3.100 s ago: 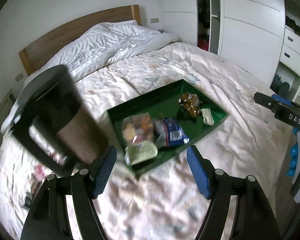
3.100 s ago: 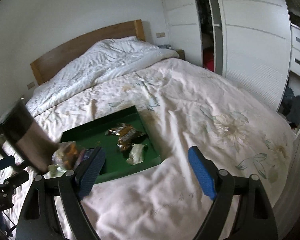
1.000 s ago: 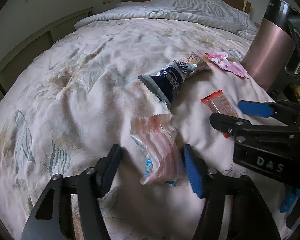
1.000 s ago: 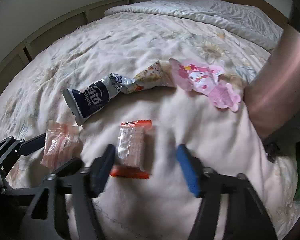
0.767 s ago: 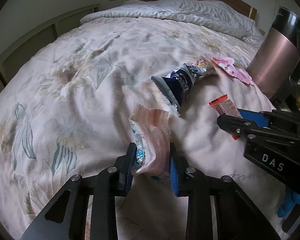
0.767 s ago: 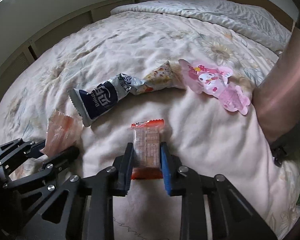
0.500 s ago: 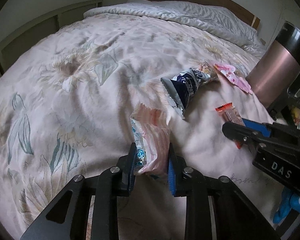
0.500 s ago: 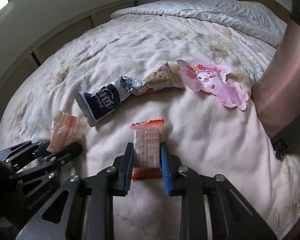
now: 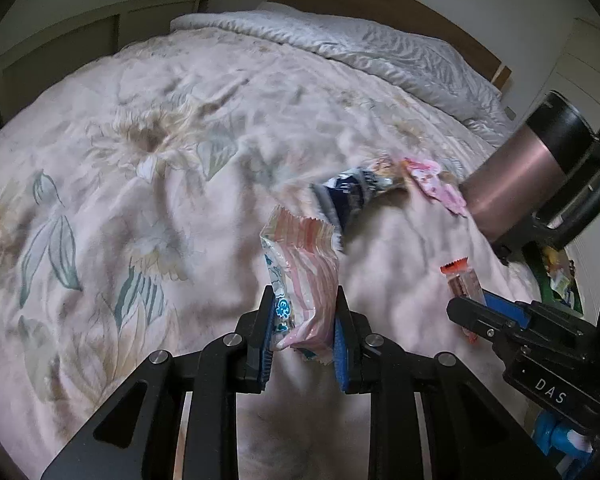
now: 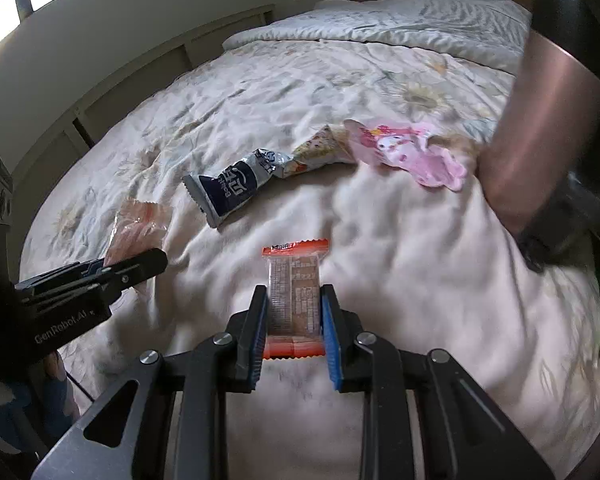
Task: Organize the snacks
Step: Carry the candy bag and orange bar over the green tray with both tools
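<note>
The left gripper (image 9: 304, 330) is clamped on a pink-and-white striped, crinkly plastic snack packet (image 9: 300, 276) with a blue cartoon print along one edge; the packet stands up from between the blue-padded fingers (image 9: 342, 356), its serrated top edge free above the floral cream bedspread (image 9: 140, 160). The right gripper (image 10: 294, 330) is closed around a small rectangular snack bar in a clear wrapper with orange crimped ends (image 10: 295, 300); the brown bar shows printed text, and its lower orange end sits between the fingers while the upper end sticks forward.

On the bedspread beyond lie a dark blue and silver foil snack packet (image 10: 236, 188), touching at its far end a beige patterned packet (image 10: 320, 152), and just beside that a flat pink pouch cut in the shape of a cartoon rabbit (image 10: 412, 156). A rose-gold metal tumbler with a black lid and handle (image 9: 528, 176) leans at the right, near the pink pouch. A strip of a green tray (image 9: 556, 280) holding other wrappers shows at the far right edge.
</note>
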The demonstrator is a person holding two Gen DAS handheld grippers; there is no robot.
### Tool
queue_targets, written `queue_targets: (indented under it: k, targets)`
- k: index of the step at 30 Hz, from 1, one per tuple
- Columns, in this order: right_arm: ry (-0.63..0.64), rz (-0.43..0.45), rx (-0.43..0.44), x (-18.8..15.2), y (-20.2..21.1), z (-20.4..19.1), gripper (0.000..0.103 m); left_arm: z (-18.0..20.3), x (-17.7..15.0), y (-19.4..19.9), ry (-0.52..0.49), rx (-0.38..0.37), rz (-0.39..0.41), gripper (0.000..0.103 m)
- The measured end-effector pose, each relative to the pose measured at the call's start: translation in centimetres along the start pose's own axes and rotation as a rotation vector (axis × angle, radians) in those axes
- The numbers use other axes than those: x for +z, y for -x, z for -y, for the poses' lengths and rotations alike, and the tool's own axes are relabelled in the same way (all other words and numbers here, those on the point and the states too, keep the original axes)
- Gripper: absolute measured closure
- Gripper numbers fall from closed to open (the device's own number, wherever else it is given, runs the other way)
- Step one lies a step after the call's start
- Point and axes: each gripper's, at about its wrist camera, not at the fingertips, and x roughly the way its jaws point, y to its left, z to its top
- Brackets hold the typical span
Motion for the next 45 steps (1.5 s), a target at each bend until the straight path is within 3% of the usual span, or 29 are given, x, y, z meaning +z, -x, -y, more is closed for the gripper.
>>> queue_targets:
  k: [15,26,38,45]
  targets:
    - [-0.098,0.052,0.012,-5.9,8.4,1.4,0.103,3.2,-3.5,6.4,-0.095,0.012,0.015,0.082]
    - [-0.24,0.169,-0.045,-10.4,17.0,7.2,0.103,6.9,-6.2,8.4,-0.203,0.01,-0.008,0.082]
    - [-0.427,0.288,-0.134,-15.8,23.7,15.8,0.103,16.1,-7.6,9.9,-0.403,-0.027,-0.002,0.082]
    - [-0.507,0.331,-0.222,-18.4,26.5,20.6,0.103,23.6,-8.4,10.4,-0.559,-0.062,0.035,0.082]
